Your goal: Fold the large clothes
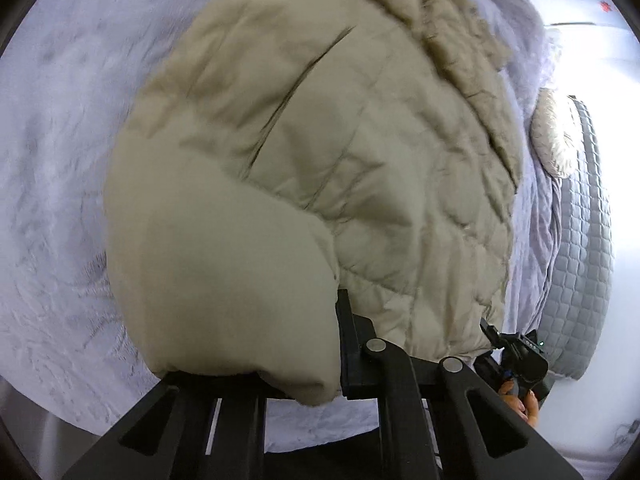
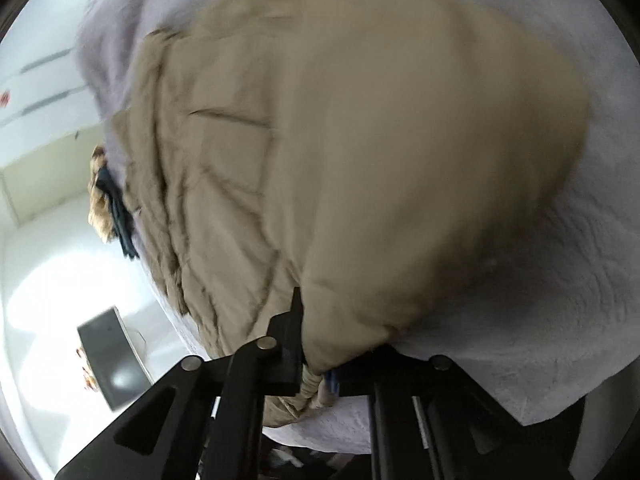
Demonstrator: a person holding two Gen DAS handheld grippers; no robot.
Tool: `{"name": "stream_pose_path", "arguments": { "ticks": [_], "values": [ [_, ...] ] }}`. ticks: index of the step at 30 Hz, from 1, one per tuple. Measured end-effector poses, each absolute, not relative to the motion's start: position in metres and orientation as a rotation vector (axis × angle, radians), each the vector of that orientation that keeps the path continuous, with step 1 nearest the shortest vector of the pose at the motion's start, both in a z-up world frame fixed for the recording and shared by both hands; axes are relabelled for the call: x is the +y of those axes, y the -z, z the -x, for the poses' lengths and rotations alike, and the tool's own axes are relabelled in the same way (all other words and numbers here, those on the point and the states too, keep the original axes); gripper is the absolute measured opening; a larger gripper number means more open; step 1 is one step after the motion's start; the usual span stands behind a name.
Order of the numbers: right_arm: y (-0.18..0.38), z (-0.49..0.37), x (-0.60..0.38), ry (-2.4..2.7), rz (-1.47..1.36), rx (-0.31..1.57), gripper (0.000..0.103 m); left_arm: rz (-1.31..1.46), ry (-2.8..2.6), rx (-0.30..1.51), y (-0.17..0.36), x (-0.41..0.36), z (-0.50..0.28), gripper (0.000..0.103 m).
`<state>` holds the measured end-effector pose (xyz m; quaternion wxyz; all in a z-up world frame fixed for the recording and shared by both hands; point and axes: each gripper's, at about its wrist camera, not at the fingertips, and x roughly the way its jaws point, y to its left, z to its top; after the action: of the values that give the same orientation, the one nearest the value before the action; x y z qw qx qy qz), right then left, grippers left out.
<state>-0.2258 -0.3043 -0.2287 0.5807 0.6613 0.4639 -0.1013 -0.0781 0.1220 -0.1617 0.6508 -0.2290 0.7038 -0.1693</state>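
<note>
- Left gripper [image 1: 336, 344]: jaws closed on the near hem of the jacket [image 1: 312, 152], a puffy fold bulging over its left finger; it points steeply down at the bed [image 1: 60, 200]
- Jacket: beige, quilted, spread on the bed's pale fleece cover, fur-trimmed hood at the far end
- Right gripper [image 2: 316, 360]: jaws closed on the jacket's near edge, fabric bunched between them; seen from the left wrist, a hand [image 1: 520, 400] holds it by the bed's edge
</note>
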Motion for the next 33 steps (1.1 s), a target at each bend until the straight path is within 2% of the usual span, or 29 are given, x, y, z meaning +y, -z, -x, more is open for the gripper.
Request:
{"name": "stream_pose_path", "arguments": {
  "ticks": [9,14,20,25,33],
  "values": [
    [0.147,0.163,-0.318,0.057,-1.341,0.993,0.007,0.443,0.488,1.402,0.084,0.104,0.029,0.014],
    [0.091,0.100,-0.327,-0.024,-1.186,0.947,0.007,0.490,0.482,1.230,0.043,0.100,-0.025,0.014],
    [0.051,0.006,-0.340,-0.103,-1.040,0.920,0.007,0.453,0.472,1.090,0.020,0.083,-0.106,0.014],
    [0.060,-0.073,-0.357,-0.100,-0.950,0.970,0.007,0.377,0.401,1.071,0.037,0.063,-0.180,0.014],
    [0.133,-0.156,-0.371,0.023,-0.892,1.068,0.007,0.240,0.319,1.113,0.106,0.026,-0.252,0.014]
  ]
}}
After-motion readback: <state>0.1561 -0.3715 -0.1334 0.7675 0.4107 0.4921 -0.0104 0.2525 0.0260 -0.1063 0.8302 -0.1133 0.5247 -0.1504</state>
